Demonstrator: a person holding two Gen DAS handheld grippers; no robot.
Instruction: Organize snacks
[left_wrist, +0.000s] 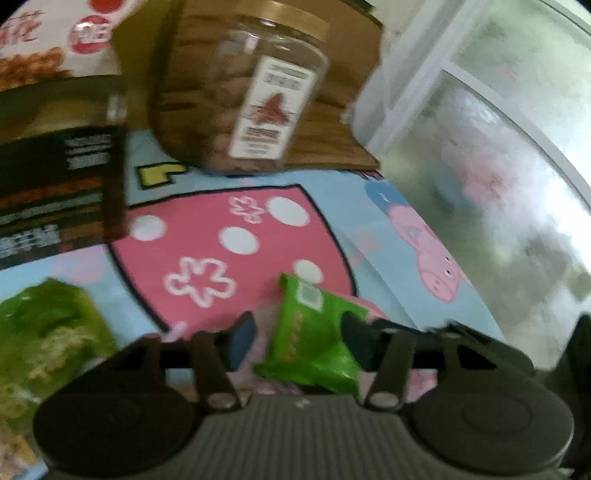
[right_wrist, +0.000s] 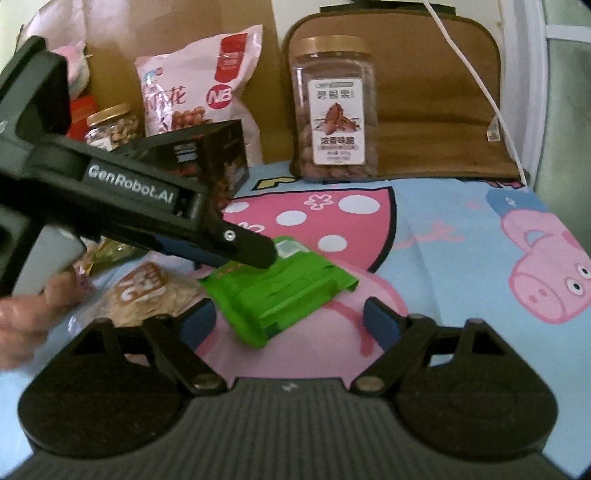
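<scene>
Right wrist view, left to right. A bare hand (right_wrist: 22, 314) shows at the far left edge, gripping the handle of the left tongs (right_wrist: 255, 254), whose black body crosses the frame diagonally. Behind it: a small glass jar of nuts (right_wrist: 112, 127), a pink snack bag (right_wrist: 201, 85) standing upright, and a dark box (right_wrist: 207, 158) in front of that bag. A tan wrapped snack (right_wrist: 147, 291) lies flat on the counter (right_wrist: 443, 266), which is covered in a cartoon pig print. Near centre, the left tongs' tips meet the upper edge of the green snack packet (right_wrist: 280, 291); the packet lies tilted on the pink part of the print. Whether the tips actually pinch it cannot be told here. The right tongs (right_wrist: 290, 321) are spread wide, fingers either side of the packet and apart from it, holding nothing. Further back, right of centre, a tall clear jar of pecans (right_wrist: 334, 107) with a gold lid stands against a brown mat (right_wrist: 436, 110); a white cable (right_wrist: 476, 85) runs across the mat.

Left wrist view, blurred. A green-printed bag (left_wrist: 48, 332) sits at the left edge. The green packet (left_wrist: 314, 339) sits between the left tongs' (left_wrist: 299, 341) fingers, touching the right one; a gap shows at the left finger, so the grip cannot be told.
</scene>
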